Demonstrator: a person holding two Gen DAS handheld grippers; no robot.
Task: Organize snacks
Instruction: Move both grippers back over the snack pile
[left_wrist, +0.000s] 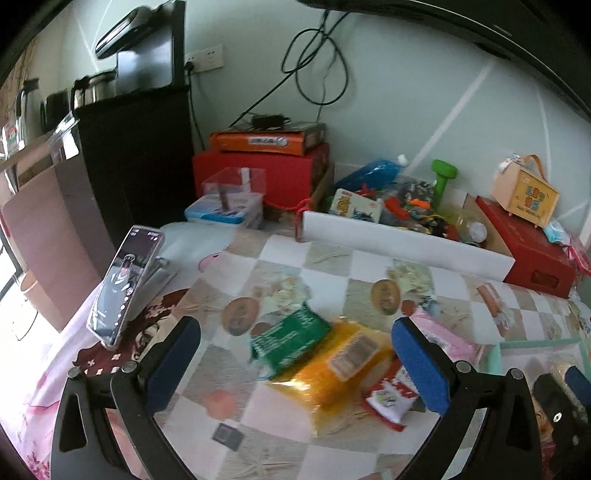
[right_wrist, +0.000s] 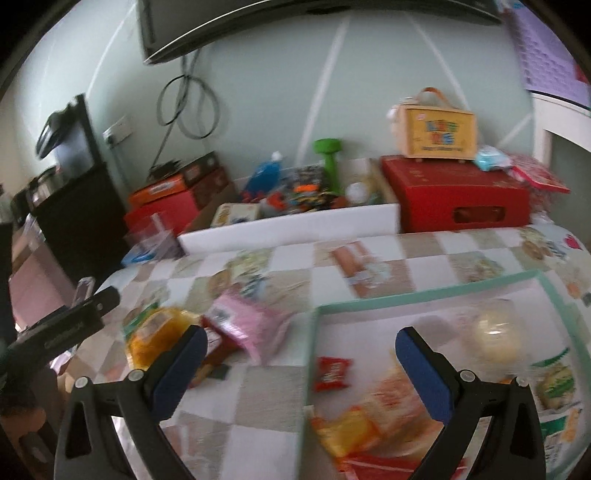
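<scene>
Snack packets (left_wrist: 332, 362) heaped between phone (left_wrist: 122, 288) and mint-rimmed tray (right_wrist: 424, 295).

Phone (left_wrist: 123, 286) propped tilted on a stand at the table's left edge, screen lit; checkered tablecloth (left_wrist: 332, 258) covers the table. Along the back wall: white-fronted open box (left_wrist: 402, 240) full of mixed toys, green dumbbell (left_wrist: 443, 177) upright behind it, red box (right_wrist: 454, 197) to its right with a small yellow carry-box (right_wrist: 437, 134) on top. Far left, black cabinet (left_wrist: 136, 155) with kettles on it, cables (left_wrist: 317, 55) hanging down the wall.
</scene>
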